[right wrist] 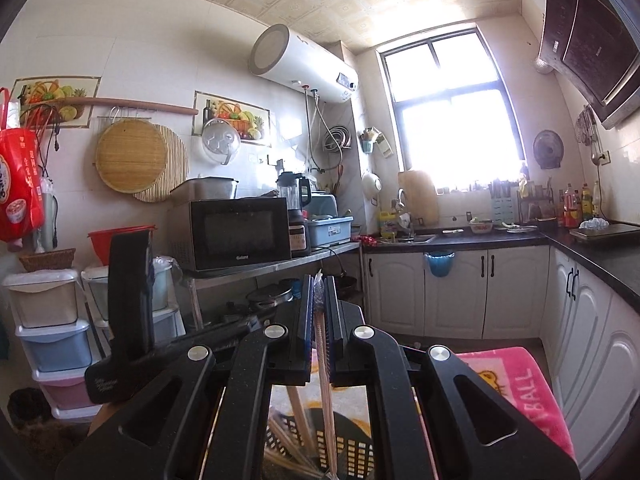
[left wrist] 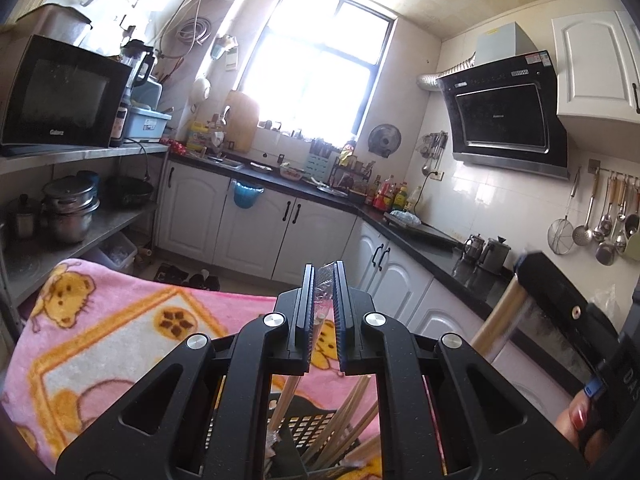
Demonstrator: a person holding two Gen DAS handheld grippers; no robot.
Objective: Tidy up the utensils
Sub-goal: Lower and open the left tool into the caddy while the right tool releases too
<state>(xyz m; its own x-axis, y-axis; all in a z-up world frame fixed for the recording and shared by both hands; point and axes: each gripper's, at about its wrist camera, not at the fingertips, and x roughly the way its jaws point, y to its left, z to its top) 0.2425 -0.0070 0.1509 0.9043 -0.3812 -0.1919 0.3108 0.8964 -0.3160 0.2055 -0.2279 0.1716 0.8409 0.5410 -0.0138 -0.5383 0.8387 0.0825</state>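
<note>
The right gripper (right wrist: 319,300) pinches a clear-wrapped pair of chopsticks (right wrist: 325,364) above a black slotted basket (right wrist: 352,450) holding more chopsticks, on a pink blanket (right wrist: 516,392), in a kitchen.

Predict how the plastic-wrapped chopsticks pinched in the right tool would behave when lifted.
Probably stiff and light: the chopsticks are thin, straight wood. The clear wrapper looks slick, so they may slide in the right tool. Held near one end, they could swing.
</note>
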